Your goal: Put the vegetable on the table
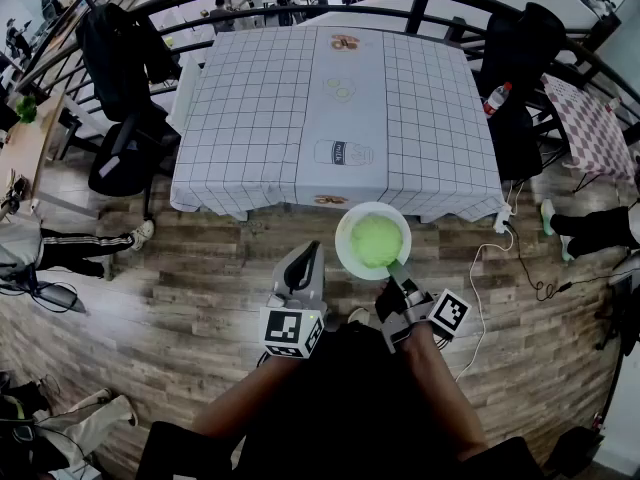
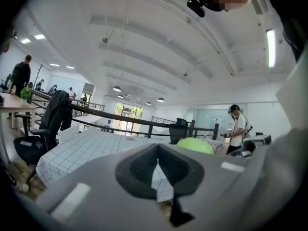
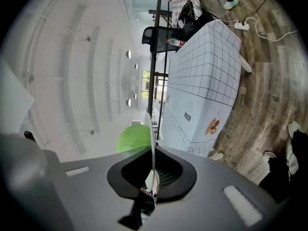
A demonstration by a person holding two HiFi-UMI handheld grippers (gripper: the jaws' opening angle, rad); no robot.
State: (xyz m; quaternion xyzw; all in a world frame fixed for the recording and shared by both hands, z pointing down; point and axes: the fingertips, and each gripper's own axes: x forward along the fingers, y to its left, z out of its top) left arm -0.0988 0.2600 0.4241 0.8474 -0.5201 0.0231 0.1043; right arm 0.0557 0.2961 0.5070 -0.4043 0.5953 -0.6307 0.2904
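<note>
Here, right gripper (image 1: pixel 397 267) jaws pinching plate (image 1: pixel 349 255) holding vegetable (image 1: pixel 377 240), left gripper (image 1: pixel 312 252) jaws together, empty, table (image 1: pixel 250 118) ahead.

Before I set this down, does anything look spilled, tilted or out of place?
Nothing spilled. The green vegetable sits on a white plate that the right gripper pinches by one rim only, over the floor short of the table.
</note>
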